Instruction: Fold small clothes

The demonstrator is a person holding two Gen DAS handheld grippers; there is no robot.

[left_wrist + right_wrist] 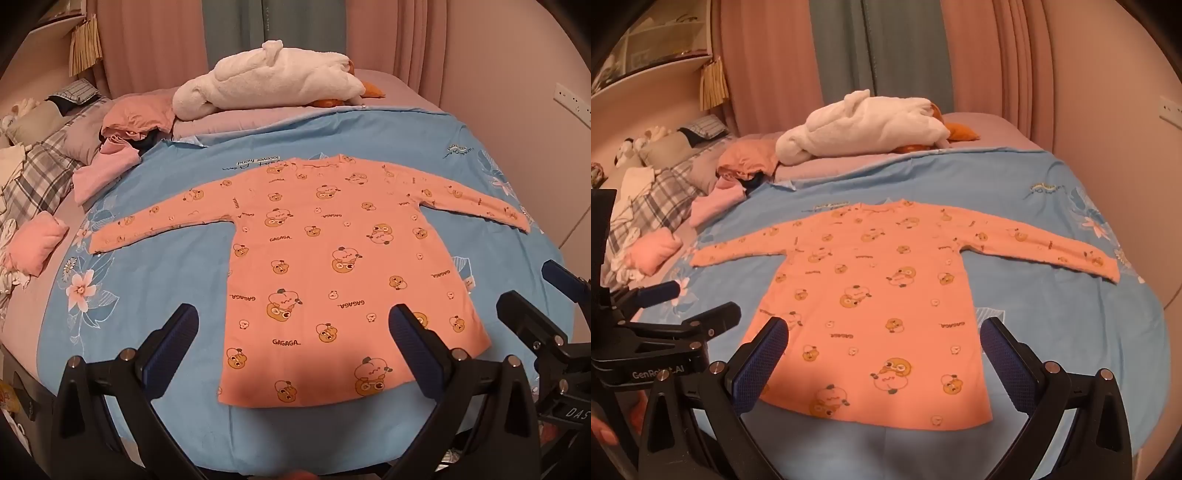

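The orange long-sleeved shirt (332, 258) lies flat on the blue bedsheet (147, 302), sleeves spread wide, collar away from the cameras. Above its hem hang the left gripper (293, 325) and right gripper (884, 338), both spread wide, grasping nothing.

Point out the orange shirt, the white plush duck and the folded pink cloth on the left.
orange shirt (332, 266), left wrist view, chest
white plush duck (273, 85), left wrist view, body
folded pink cloth (35, 240), left wrist view, top face
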